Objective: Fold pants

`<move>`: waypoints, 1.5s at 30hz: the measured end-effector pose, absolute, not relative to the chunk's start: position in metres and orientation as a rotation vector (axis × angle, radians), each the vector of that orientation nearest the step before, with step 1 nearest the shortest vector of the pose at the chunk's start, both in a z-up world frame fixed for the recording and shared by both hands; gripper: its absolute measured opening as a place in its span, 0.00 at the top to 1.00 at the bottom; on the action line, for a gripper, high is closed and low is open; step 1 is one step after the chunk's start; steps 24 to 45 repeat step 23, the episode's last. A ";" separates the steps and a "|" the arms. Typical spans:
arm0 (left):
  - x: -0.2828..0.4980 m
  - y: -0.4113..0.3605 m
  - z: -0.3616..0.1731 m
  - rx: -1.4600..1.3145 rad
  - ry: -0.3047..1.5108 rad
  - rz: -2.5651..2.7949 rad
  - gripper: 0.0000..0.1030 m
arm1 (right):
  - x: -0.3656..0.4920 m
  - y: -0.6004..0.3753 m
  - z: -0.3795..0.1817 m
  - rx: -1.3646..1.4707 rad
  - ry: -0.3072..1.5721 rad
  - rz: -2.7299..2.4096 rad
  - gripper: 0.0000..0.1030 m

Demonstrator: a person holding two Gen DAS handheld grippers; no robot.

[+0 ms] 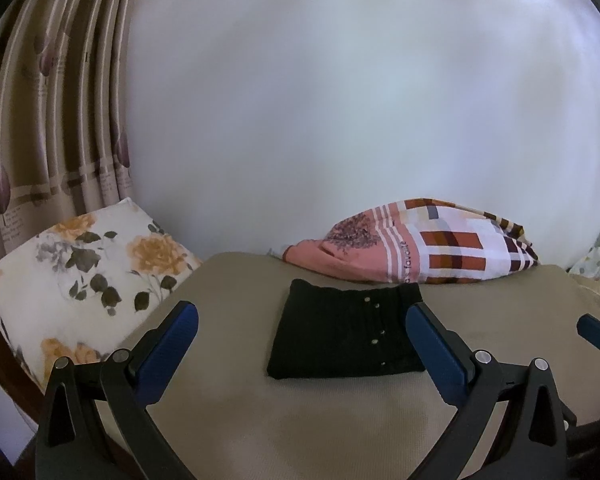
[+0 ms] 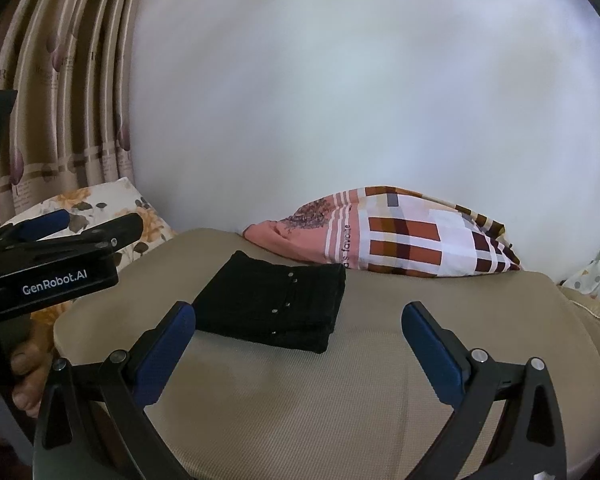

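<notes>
The left gripper [image 1: 302,316] had its jaws spread wide, holding nothing and touching nothing. The right gripper [image 2: 298,314] was spread just as wide and was likewise empty. The black pants [image 1: 346,330] lay folded into a compact rectangle on the tan bed cover [image 1: 300,420], beyond the fingertips and apart from them: centred between the left gripper's jaws in its view, and nearer the right gripper's left finger [image 2: 168,348] in the other. A plaid pillow [image 1: 432,240] lay just behind the pants.
</notes>
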State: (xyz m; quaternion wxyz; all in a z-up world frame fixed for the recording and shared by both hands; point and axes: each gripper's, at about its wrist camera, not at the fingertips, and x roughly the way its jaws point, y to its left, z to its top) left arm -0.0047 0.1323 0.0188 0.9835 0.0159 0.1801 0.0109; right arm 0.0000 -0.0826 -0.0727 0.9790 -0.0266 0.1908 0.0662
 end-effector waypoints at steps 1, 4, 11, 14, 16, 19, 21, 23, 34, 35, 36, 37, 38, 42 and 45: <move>-0.006 0.132 0.019 0.029 0.363 0.022 0.00 | 0.000 -0.083 -0.074 -0.053 0.386 0.132 0.00; -0.004 0.132 0.014 0.029 0.375 0.019 0.00 | 0.001 -0.083 -0.076 -0.049 0.394 0.133 0.00; 0.002 0.134 0.007 0.022 0.404 0.005 0.00 | 0.002 -0.081 -0.079 -0.053 0.399 0.135 0.00; 0.004 0.134 0.004 0.019 0.413 -0.007 0.00 | 0.002 -0.081 -0.081 -0.052 0.401 0.138 0.00; 0.004 0.134 0.003 0.016 0.404 -0.016 0.00 | 0.002 -0.080 -0.081 -0.052 0.403 0.139 0.00; 0.003 0.130 0.001 0.035 0.392 -0.008 0.00 | 0.004 -0.080 -0.084 -0.054 0.409 0.142 0.00; 0.002 0.128 0.001 0.046 0.385 0.000 0.00 | 0.004 -0.080 -0.084 -0.054 0.406 0.143 0.00; 0.003 0.127 0.000 0.046 0.395 -0.007 0.00 | 0.005 -0.080 -0.084 -0.055 0.406 0.141 0.00; 0.003 0.127 0.000 0.046 0.395 -0.007 0.00 | 0.005 -0.080 -0.084 -0.055 0.406 0.141 0.00; 0.003 0.127 0.000 0.046 0.395 -0.007 0.00 | 0.005 -0.080 -0.084 -0.055 0.406 0.141 0.00; 0.003 0.127 0.000 0.046 0.395 -0.007 0.00 | 0.005 -0.080 -0.084 -0.055 0.406 0.141 0.00; 0.003 0.127 0.000 0.046 0.395 -0.007 0.00 | 0.005 -0.080 -0.084 -0.055 0.406 0.141 0.00; 0.003 0.127 0.000 0.046 0.395 -0.007 0.00 | 0.005 -0.080 -0.084 -0.055 0.406 0.141 0.00; 0.003 0.127 0.000 0.046 0.395 -0.007 0.00 | 0.005 -0.080 -0.084 -0.055 0.406 0.141 0.00; 0.003 0.127 0.000 0.046 0.395 -0.007 0.00 | 0.005 -0.080 -0.084 -0.055 0.406 0.141 0.00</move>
